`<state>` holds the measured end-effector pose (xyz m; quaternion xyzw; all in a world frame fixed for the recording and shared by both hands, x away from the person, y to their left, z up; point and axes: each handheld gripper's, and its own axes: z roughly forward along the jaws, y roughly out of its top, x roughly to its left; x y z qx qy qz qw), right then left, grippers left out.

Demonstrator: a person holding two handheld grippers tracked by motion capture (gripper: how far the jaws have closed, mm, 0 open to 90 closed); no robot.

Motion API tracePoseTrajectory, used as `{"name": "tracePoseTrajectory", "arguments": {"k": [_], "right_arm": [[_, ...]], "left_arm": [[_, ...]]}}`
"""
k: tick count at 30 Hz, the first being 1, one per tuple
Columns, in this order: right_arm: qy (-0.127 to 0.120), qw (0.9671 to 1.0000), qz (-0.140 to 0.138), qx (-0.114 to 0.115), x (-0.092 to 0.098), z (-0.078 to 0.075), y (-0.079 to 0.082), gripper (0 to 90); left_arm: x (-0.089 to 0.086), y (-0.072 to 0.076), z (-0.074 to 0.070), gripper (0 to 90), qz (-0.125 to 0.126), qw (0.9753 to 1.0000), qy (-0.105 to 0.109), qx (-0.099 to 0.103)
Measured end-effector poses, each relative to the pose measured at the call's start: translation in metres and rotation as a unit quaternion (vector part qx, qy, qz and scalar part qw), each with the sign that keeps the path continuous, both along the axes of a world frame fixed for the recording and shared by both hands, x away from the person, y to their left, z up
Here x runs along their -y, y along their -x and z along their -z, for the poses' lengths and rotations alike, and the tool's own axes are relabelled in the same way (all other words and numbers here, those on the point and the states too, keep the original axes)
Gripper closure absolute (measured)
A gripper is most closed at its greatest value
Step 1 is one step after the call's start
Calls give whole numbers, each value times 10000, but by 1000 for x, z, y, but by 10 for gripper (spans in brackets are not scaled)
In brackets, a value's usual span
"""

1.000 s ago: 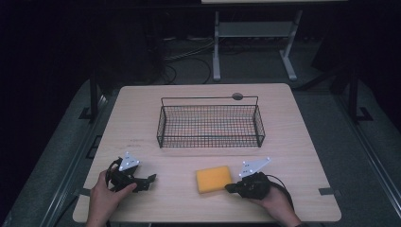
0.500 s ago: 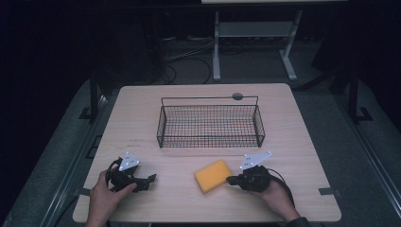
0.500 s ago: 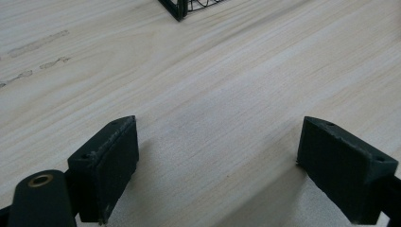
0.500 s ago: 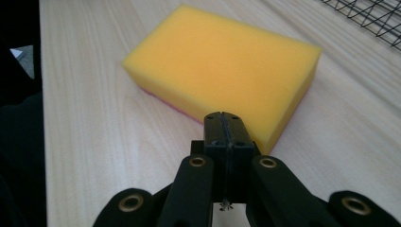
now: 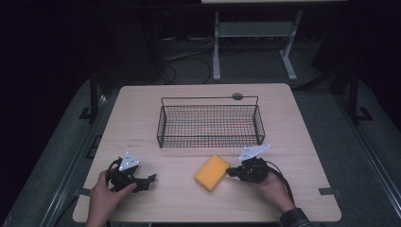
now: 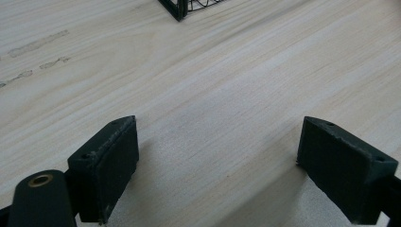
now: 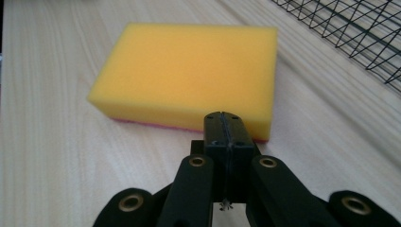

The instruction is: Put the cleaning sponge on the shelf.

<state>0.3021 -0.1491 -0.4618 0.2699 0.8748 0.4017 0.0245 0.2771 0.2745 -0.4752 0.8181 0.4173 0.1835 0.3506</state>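
A yellow sponge (image 5: 212, 172) with a pink underside lies flat on the wooden table (image 5: 189, 203), in front of the black wire basket (image 5: 210, 124). My right gripper (image 5: 230, 172) is shut with nothing in it, its tips right at the sponge's (image 7: 191, 73) near edge; the closed jaws press together in the right gripper view (image 7: 226, 130). At the table's front left my left gripper (image 5: 150, 180) rests low over bare wood, open, its two pads (image 6: 106, 161) wide apart with nothing between them.
The wire basket stands empty across the middle of the table; its corner (image 6: 177, 8) and mesh (image 7: 359, 33) edge into the gripper views. A small dark disc (image 5: 237, 96) lies behind it. Past the table stand a white frame (image 5: 250, 42) and floor cables.
My right gripper has moved up and left toward the sponge. The sponge has shifted slightly left and turned. The left gripper has stayed put.
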Motion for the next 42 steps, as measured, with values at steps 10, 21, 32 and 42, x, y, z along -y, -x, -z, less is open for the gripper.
{"name": "tracePoseTrajectory", "arguments": {"k": [10, 21, 32, 42], "right_arm": [[-39, 10000, 14, -6, 1, -2, -1, 892], [-224, 9997, -72, -73, -10, -22, 6, 883], [-230, 9995, -199, 13, -29, -36, 4, 893], [-80, 9992, -392, 61, -53, -41, 1, 896]], "left_arm": [[0, 0, 0, 126, 5, 10000, -4, -6], [0, 0, 0, 126, 5, 10000, -5, -5], [0, 0, 0, 126, -5, 10000, 6, -4], [0, 0, 0, 126, -16, 10000, 23, 1]]}}
